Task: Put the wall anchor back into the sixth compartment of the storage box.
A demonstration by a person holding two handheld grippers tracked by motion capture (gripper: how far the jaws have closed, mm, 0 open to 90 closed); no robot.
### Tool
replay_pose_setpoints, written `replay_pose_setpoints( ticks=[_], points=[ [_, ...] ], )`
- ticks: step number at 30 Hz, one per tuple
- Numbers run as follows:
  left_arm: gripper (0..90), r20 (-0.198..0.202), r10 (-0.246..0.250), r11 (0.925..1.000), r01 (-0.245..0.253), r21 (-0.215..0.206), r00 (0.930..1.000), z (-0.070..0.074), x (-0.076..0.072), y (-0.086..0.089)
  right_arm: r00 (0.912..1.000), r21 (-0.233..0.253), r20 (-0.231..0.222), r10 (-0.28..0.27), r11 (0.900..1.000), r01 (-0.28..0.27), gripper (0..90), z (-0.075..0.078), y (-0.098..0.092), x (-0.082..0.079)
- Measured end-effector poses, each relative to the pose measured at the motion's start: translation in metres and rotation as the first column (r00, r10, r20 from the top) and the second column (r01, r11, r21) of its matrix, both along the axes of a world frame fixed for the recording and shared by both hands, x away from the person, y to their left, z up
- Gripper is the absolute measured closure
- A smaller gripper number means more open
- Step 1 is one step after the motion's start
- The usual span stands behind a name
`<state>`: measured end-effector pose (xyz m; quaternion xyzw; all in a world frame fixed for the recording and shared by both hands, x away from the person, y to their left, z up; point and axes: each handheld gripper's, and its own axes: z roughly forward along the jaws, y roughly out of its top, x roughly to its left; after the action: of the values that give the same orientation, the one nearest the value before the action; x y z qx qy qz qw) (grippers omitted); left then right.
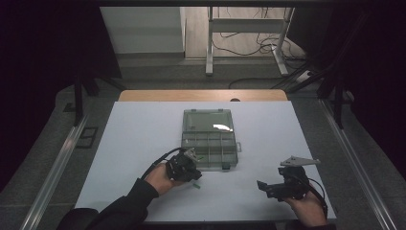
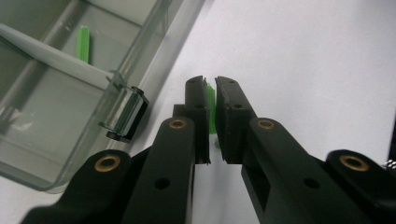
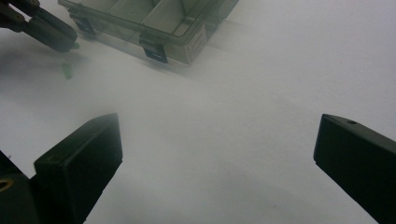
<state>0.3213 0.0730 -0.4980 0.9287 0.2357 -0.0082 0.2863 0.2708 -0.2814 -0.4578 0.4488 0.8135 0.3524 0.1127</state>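
One white table (image 1: 143, 143) carries a clear compartment box (image 1: 209, 139), lid open. Left tongs (image 2: 210, 100) sit just beside the box's near edge, clamped on a small green peg (image 2: 211, 105). Right tongs (image 3: 217, 149) rest well apart from the box, gaping wide. Another green peg (image 1: 196, 185) lies on the table near the left tongs.

No readable text

You can make out a small white label on the clear organizer box (image 3: 198, 37), but its print is too blurred to read.
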Motion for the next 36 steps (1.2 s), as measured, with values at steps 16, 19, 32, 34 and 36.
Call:
replay_pose_setpoints(
  ticks=[16,19,32,34,36],
  points=[
    [84.7,0.034,0.004,0.9995,-0.002,-0.031,0.9994,0.022,0.002,0.003,0.999,-0.027,0.042,-0.017,0.999,0.019,0.0,0.002,0.0,-0.003],
    [84.7,0.036,0.007,0.9994,-0.005,-0.034,0.9993,0.025,0.002,0.004,0.9991,-0.03,0.039,-0.014,0.999,0.015,0.0,0.001,0.0,-0.002],
    [84.7,0.051,0.025,0.9987,-0.022,-0.045,0.9984,0.037,0.009,0.005,0.9995,-0.028,0.027,-0.014,1.0,0.015,0.0,0.001,0.0,-0.001],
    [84.7,0.052,0.028,0.9986,-0.025,-0.047,0.9982,0.039,0.011,0.005,0.9996,-0.028,0.025,-0.014,0.999,0.014,0.0,0.001,0.0,-0.001],
    [84.6,0.053,0.03,0.9985,-0.027,-0.048,0.9982,0.041,0.013,0.006,0.9996,-0.029,0.023,-0.014,0.999,0.015,0.0,0.0,0.0,-0.001]
  ],
)
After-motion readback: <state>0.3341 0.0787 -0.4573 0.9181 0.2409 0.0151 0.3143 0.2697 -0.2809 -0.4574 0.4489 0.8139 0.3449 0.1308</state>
